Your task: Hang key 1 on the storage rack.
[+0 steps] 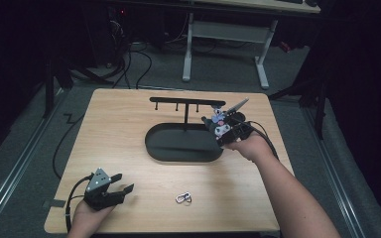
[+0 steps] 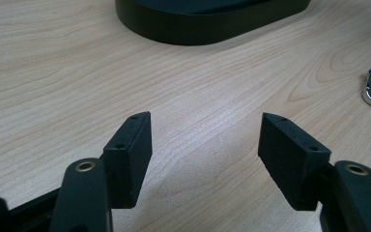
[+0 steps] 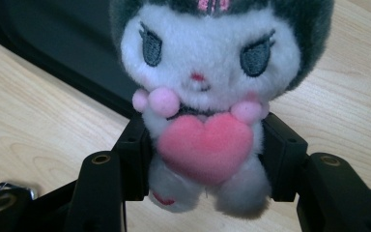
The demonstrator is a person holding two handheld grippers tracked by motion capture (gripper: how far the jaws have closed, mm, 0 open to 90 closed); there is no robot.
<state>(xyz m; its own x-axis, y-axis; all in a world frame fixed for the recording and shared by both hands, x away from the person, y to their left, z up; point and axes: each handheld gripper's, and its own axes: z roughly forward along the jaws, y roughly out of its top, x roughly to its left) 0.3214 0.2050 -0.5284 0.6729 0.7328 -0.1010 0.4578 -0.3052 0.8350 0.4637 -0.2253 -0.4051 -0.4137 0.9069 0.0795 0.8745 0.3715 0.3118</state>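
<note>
Hand-held gripper point(image 1: 217, 124) beside black stand point(image 1: 184, 141)

small plush doll point(image 3: 207, 96): white face, dark grey hood and eyes, pink hands and heart. beside it, matte black oval metal stand point(image 1: 183, 142) on pale wood-grain table point(image 1: 124, 124); shiny silver clasp point(image 1: 183, 198).

No readable text or labels anywhere.
</note>
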